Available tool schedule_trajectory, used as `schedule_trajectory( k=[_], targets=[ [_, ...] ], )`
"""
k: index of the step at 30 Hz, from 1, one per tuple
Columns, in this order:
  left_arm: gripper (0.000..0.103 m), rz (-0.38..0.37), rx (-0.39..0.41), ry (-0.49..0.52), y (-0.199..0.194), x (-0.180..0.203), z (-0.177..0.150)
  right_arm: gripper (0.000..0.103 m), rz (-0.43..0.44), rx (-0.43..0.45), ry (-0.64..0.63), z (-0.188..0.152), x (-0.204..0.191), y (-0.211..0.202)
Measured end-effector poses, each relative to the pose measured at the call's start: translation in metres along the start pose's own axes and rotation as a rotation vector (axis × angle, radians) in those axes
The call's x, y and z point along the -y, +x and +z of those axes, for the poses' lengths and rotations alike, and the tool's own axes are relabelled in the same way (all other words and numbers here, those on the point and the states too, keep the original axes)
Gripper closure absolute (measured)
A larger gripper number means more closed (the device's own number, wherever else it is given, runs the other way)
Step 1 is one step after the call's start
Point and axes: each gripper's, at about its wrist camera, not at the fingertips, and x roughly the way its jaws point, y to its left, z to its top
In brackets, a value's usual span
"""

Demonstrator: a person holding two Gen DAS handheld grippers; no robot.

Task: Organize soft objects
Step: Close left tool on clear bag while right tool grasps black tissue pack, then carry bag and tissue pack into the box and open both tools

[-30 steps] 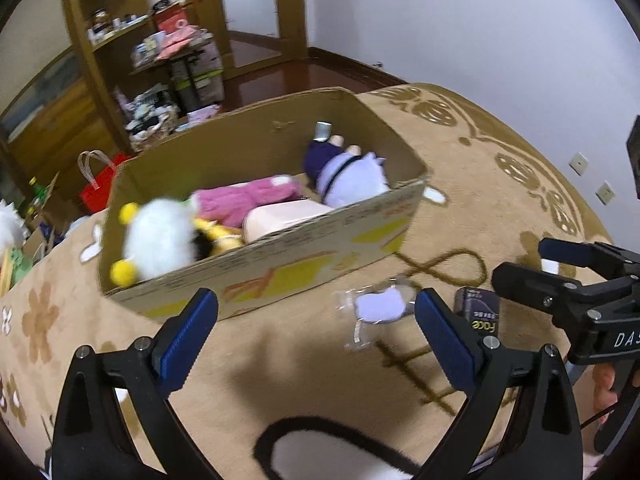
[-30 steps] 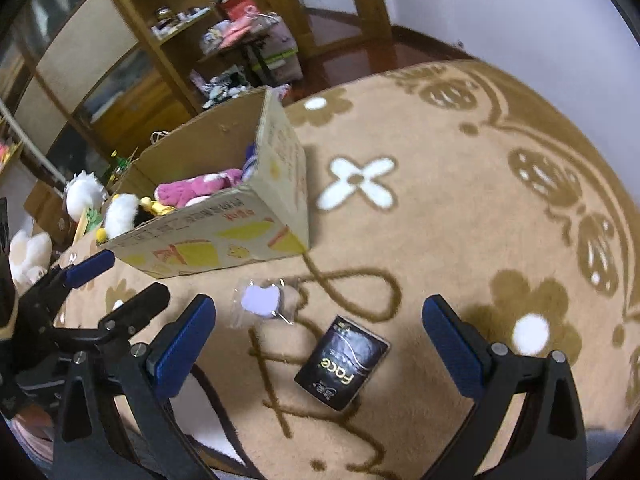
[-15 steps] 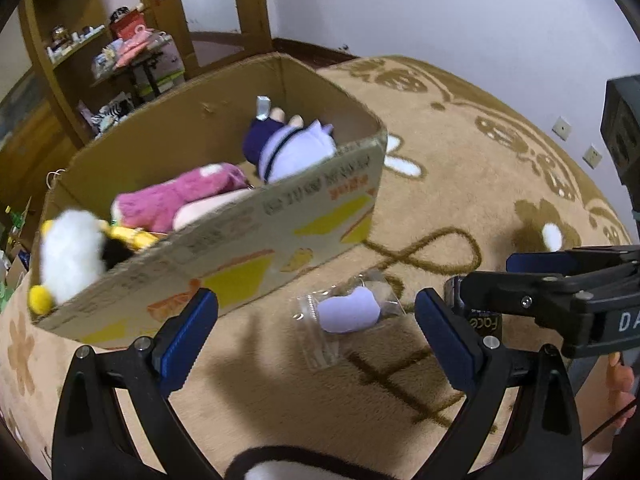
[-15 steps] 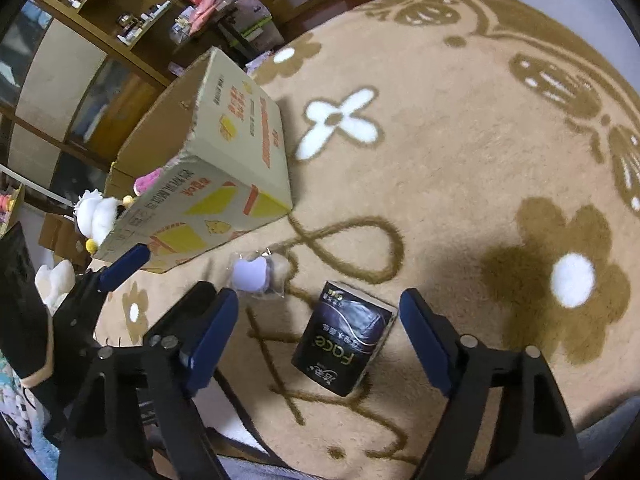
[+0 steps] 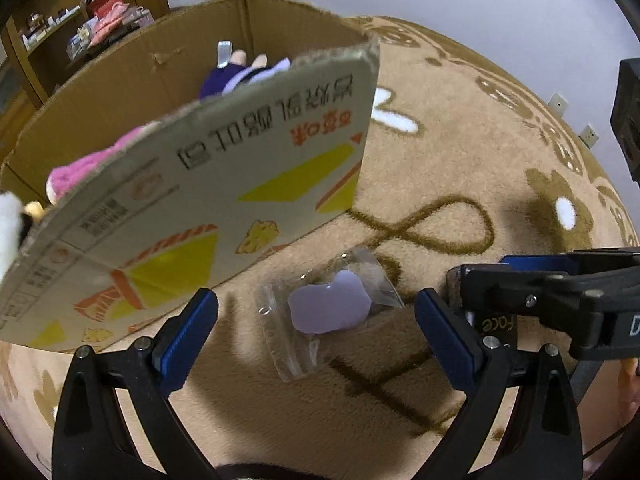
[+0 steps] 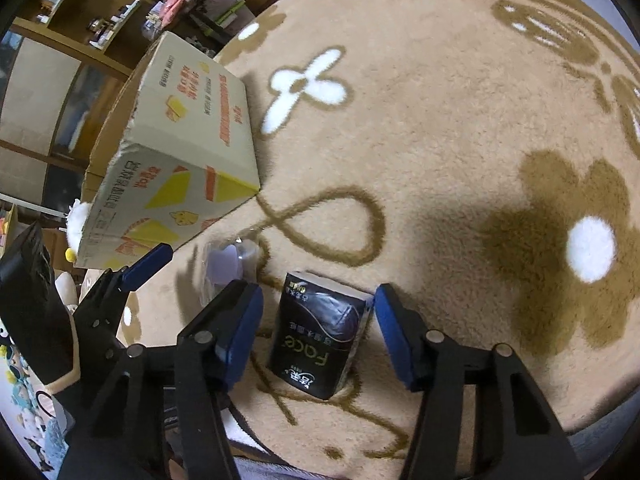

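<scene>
A clear plastic bag with a lilac soft piece (image 5: 329, 307) lies on the beige carpet; it also shows in the right wrist view (image 6: 225, 264). My left gripper (image 5: 316, 332) is open and low, its blue pads either side of the bag. A black tissue pack (image 6: 318, 338) marked "Face" lies between the open pads of my right gripper (image 6: 318, 334). The cardboard box (image 5: 192, 184) stands just behind the bag and holds a pink plush (image 5: 76, 168) and a purple-and-white plush (image 5: 240, 74).
The box also shows in the right wrist view (image 6: 176, 160), at the left. Wooden shelves with clutter (image 5: 100, 28) stand behind it. A white wall with sockets (image 5: 556, 100) runs at the right. Plush toys (image 6: 24, 380) lie at the left edge.
Both grippers have dropped lower and moved forward. The left now straddles the lilac bag and the right straddles the tissue pack. The right jaws have narrowed.
</scene>
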Motion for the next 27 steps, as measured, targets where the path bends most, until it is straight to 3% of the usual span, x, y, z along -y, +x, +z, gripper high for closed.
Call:
schedule_trajectory(
  k=[4,7,8,10,18,27],
  targets=[
    [0.006,-0.001,-0.015,-0.018,0.008,-0.001,-0.001,0.041,-0.015,-0.006,-0.010,0.000,-0.003,0.004],
    [0.016,-0.029,-0.044,-0.046,0.018,-0.002,-0.002,0.044,-0.027,-0.010,-0.016,0.001,-0.006,0.008],
    [0.016,-0.027,-0.052,-0.048,0.021,-0.001,-0.004,0.050,-0.039,-0.013,-0.025,0.001,-0.007,0.009],
    [0.019,-0.015,-0.039,-0.030,0.021,0.002,-0.006,0.050,-0.047,-0.024,-0.034,0.001,-0.010,0.013],
    [0.020,-0.016,-0.034,-0.030,0.019,0.003,-0.006,0.052,-0.047,-0.005,-0.065,0.001,-0.018,0.014],
    [0.021,0.056,0.064,-0.041,-0.008,0.004,-0.009,0.053,0.000,0.086,-0.149,0.003,-0.037,-0.001]
  ],
)
